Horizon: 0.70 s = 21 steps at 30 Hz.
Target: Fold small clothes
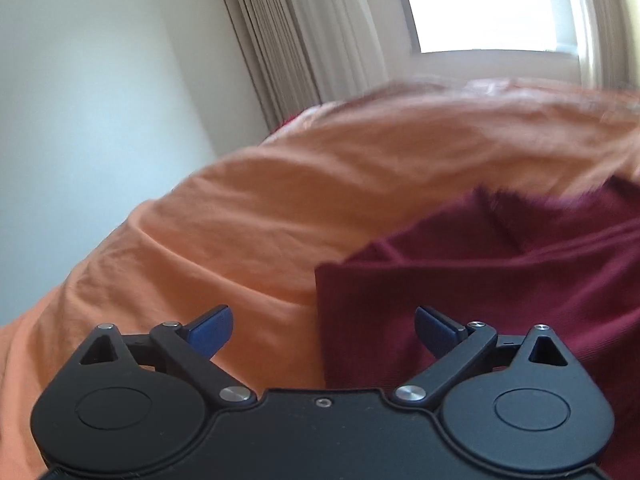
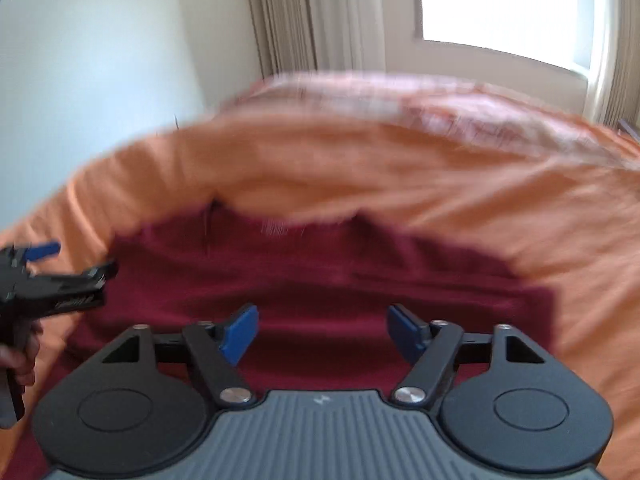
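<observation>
Orange bedsheet (image 1: 248, 216), maroon garment (image 2: 320, 280), left gripper (image 1: 323, 330), right gripper (image 2: 322, 332), jaws wide, empty

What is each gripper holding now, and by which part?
Nothing is held. The left gripper and the right gripper are both open, above the dark red garment that lies on the orange sheet.

Ahead of the black right gripper (image 2: 322, 334), its blue pads (image 2: 240, 332) are showing against a plain dark maroon garment (image 2: 320, 272). Beyond that, an unpatterned orange bedsheet (image 2: 360, 168) is spreading; beige curtains (image 2: 316, 16) are hanging farther off.
</observation>
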Each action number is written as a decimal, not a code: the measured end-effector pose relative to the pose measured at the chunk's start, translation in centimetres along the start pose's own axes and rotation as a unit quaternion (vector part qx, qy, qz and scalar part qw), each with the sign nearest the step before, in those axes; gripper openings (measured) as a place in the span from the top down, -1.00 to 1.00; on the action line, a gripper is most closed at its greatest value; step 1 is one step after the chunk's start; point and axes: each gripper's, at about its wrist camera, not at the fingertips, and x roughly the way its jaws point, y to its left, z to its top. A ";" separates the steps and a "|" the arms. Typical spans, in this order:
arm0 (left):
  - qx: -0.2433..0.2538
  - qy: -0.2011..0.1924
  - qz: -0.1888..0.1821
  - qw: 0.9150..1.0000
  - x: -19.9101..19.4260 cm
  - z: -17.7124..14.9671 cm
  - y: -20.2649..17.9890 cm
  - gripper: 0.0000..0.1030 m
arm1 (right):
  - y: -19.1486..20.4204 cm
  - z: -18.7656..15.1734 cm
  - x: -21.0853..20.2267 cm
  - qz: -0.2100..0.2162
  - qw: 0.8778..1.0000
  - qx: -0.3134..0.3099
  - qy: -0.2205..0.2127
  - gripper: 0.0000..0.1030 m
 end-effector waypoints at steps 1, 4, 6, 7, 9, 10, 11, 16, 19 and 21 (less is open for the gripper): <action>0.016 0.008 0.010 1.000 1.3 -0.3 -0.3 -0.90 | 0.2 -0.5 1.5 -0.006 1.000 -0.010 0.024 -0.28; 0.028 -0.002 0.027 0.999 3.3 -0.2 0.8 -0.99 | -1.0 -3.1 1.9 -0.040 0.998 -0.041 0.040 -0.28; 0.029 -0.005 0.034 0.999 3.6 0.6 1.9 -0.97 | -2.1 -3.8 0.4 -0.068 0.996 -0.038 0.044 -0.32; 0.026 -0.009 0.030 0.999 3.4 0.8 2.5 -0.91 | -2.5 -3.7 -0.8 -0.074 0.996 -0.030 0.035 -0.30; 0.019 -0.021 0.028 0.999 1.7 1.0 3.5 -0.85 | -2.5 -2.6 -2.8 -0.048 0.999 -0.008 0.004 -0.27; 0.011 -0.024 0.023 0.999 0.6 1.1 4.0 -0.85 | -2.2 -2.0 -3.6 -0.036 0.999 0.000 -0.007 -0.27; 0.002 -0.026 0.013 1.000 -0.9 0.9 4.7 -0.86 | -1.8 -1.4 -4.6 -0.033 0.999 0.004 -0.020 -0.28; 0.010 -0.025 -0.057 0.998 -9.9 -0.9 6.5 -0.97 | 0.1 -2.6 -12.0 -0.032 0.997 -0.005 -0.073 -0.59; 0.010 0.023 -0.092 0.995 -14.1 -1.3 7.0 -0.99 | 0.4 -4.8 -16.1 -0.028 0.998 -0.008 -0.054 -0.59; 0.002 0.076 -0.100 0.992 -16.2 -1.5 7.2 -0.99 | 0.6 -6.3 -19.0 -0.031 0.999 -0.014 -0.034 -0.59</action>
